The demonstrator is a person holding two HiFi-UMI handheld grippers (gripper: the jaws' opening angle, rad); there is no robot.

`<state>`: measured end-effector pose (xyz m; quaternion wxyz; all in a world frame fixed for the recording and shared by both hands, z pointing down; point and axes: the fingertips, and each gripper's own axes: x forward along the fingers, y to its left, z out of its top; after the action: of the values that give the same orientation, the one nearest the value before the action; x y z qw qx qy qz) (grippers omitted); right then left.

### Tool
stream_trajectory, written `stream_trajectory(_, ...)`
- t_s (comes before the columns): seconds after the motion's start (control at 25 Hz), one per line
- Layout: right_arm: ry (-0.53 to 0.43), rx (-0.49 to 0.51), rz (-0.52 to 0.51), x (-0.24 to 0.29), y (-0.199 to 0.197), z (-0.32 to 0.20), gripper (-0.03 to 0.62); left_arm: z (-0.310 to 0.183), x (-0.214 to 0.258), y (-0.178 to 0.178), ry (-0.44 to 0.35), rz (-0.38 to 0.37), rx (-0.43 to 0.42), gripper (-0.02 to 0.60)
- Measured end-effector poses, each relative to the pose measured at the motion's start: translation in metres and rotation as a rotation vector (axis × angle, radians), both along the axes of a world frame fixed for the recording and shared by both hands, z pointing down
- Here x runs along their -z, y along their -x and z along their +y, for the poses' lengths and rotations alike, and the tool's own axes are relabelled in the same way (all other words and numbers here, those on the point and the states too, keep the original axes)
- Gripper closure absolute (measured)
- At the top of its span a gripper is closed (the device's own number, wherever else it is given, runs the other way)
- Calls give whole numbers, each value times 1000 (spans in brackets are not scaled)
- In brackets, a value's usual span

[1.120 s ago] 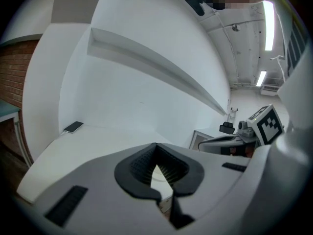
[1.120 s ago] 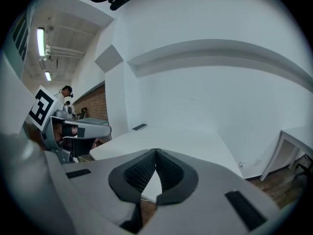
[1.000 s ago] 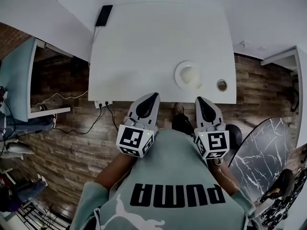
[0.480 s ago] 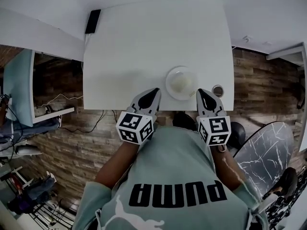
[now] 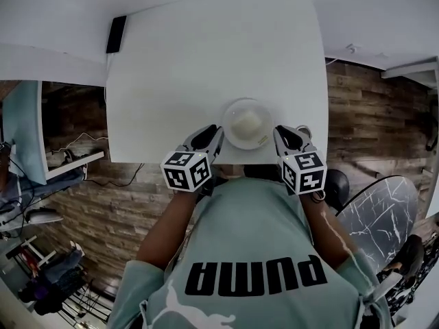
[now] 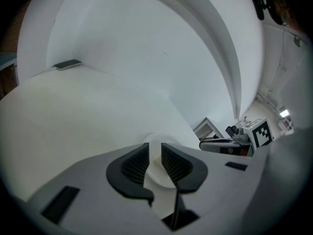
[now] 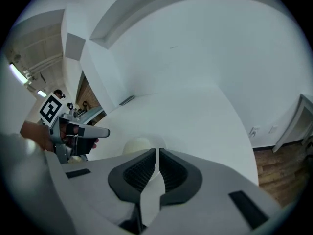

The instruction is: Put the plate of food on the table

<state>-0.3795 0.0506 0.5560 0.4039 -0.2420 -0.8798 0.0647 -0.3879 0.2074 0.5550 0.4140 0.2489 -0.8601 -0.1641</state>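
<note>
While I watch from afar, the round white plate (image 5: 247, 142) with its pale rounded mound of food (image 5: 245, 122) lies at the near edge of the white rectangular bench (image 5: 206, 60).
Head view: the left hand-held gripper (image 5: 214, 134) and right hand-held gripper (image 5: 280, 134) sit at opposite rims. Left gripper view: its jaws have just been opening and stand apart around the rim. Right gripper view: its jaws are clamped on the plate's thin rim.

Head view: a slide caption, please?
Plate of food near white table's edge; left gripper, jaws just opening with its rim between, right gripper opposite.
</note>
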Motion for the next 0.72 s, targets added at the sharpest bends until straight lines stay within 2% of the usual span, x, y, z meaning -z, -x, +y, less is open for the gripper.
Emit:
stream_trajectory(0.16,30,25,57,-17,4,-3,582,-3,-19,3,1,62,18,489)
stream_trajectory(0.48,88,27,141,-37,11,-3,565,-6,-40,9,27,126,27,469)
stream_trajectory(0.72,196,16,261,-50,5,3,563,-3,-57,7,23,186,58,469)
